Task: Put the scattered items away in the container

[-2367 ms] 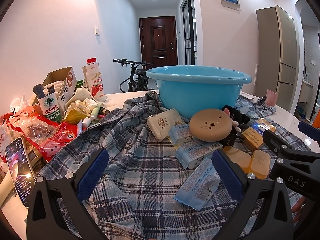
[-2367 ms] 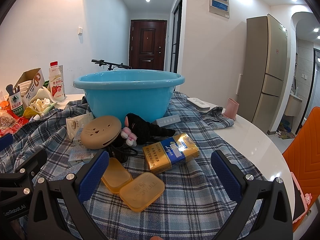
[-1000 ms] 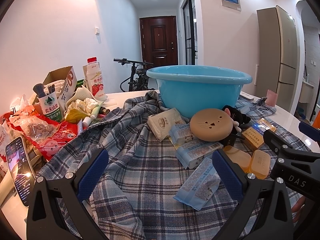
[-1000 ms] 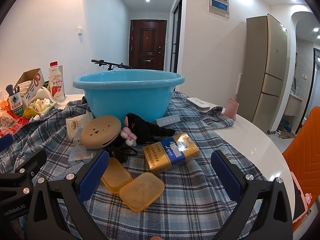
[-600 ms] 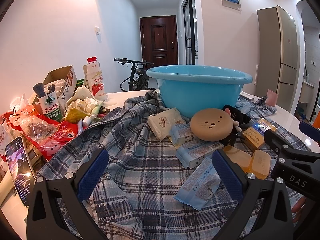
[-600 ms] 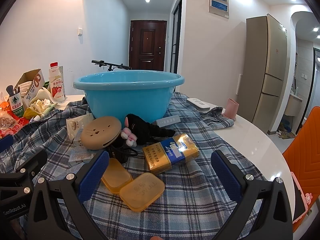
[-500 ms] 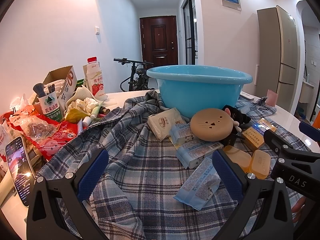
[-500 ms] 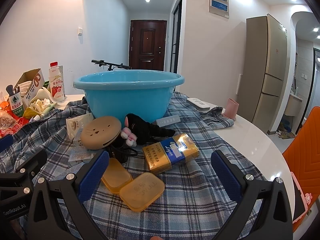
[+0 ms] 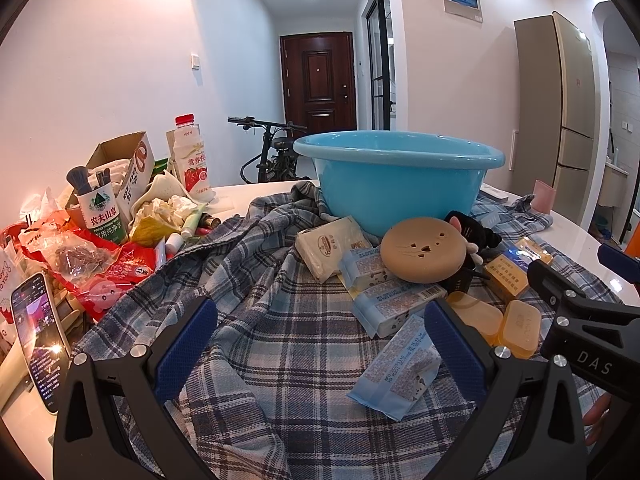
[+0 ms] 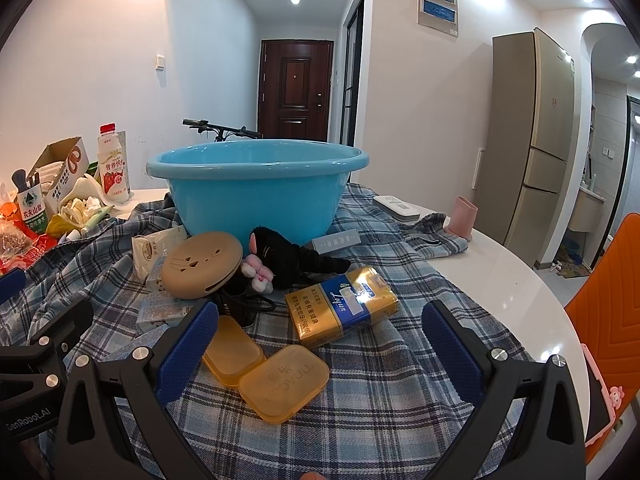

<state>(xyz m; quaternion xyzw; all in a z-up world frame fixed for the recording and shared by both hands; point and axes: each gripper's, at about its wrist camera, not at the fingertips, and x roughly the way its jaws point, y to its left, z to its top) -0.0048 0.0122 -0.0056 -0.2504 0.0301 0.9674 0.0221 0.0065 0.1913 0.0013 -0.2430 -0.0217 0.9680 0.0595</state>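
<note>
– At twelve o'clock from both claws sits the blue basin (image 10: 256, 184), nothing visible inside. Why so far back?
– Probably to leave the plaid cloth (image 9: 280, 340) free for the scattered items.
– And the claws?
– The left gripper (image 9: 320, 344) and the right gripper (image 10: 320, 344) are both spread wide, holding nothing, low over the cloth.
– First pick?
– I'd guess the amber case (image 10: 266, 374) between the right fingers; the gold pack (image 10: 342, 306) lies just beyond at one o'clock, and a blue wrapper (image 9: 398, 372) lies by the left claw's right finger.

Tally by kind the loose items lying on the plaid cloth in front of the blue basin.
Light-blue wrapped packs: 3
Cream packet: 1
Tan round case: 1
Black plush toy: 1
Gold-and-blue carton: 1
Amber plastic cases: 2
Grey slim box: 1
Total: 10
</note>
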